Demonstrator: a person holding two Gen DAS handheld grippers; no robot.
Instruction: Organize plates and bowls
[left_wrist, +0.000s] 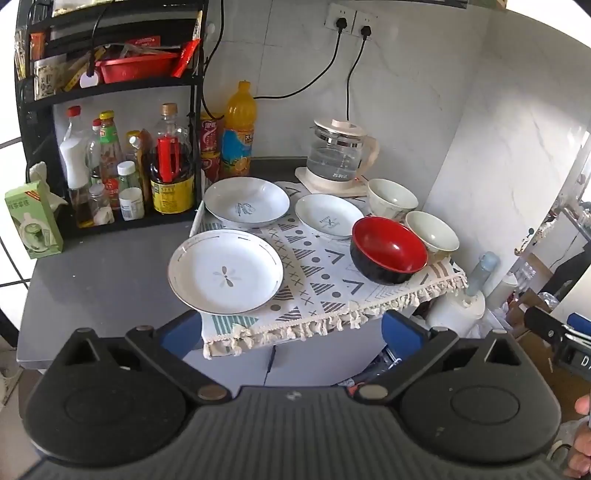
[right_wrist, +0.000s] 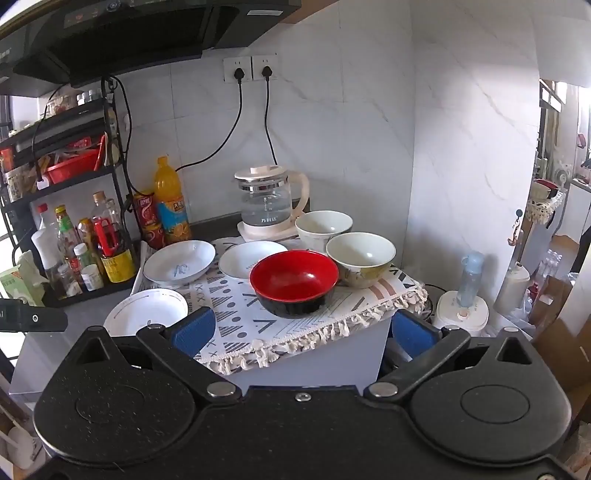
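Observation:
Three white plates lie on a patterned cloth (left_wrist: 314, 266): a near plate (left_wrist: 225, 271) with a grey flower mark, a far-left plate (left_wrist: 246, 201) and a middle plate (left_wrist: 328, 216). A red-and-black bowl (left_wrist: 388, 254) stands at the right, with two cream bowls (left_wrist: 432, 230) (left_wrist: 391, 197) behind it. My left gripper (left_wrist: 291, 328) is open and empty, just short of the near plate. My right gripper (right_wrist: 303, 328) is open and empty, in front of the red bowl (right_wrist: 294, 282). The near plate (right_wrist: 146, 310) is partly hidden by my right gripper's left finger.
A glass kettle (left_wrist: 338, 153) stands on its base behind the dishes. A black rack with several bottles (left_wrist: 129, 170) stands at the left, with an orange drink bottle (left_wrist: 238, 129) beside it. A green tissue box (left_wrist: 33, 219) sits on the grey counter (left_wrist: 107, 273). The cloth's fringe overhangs the counter edge.

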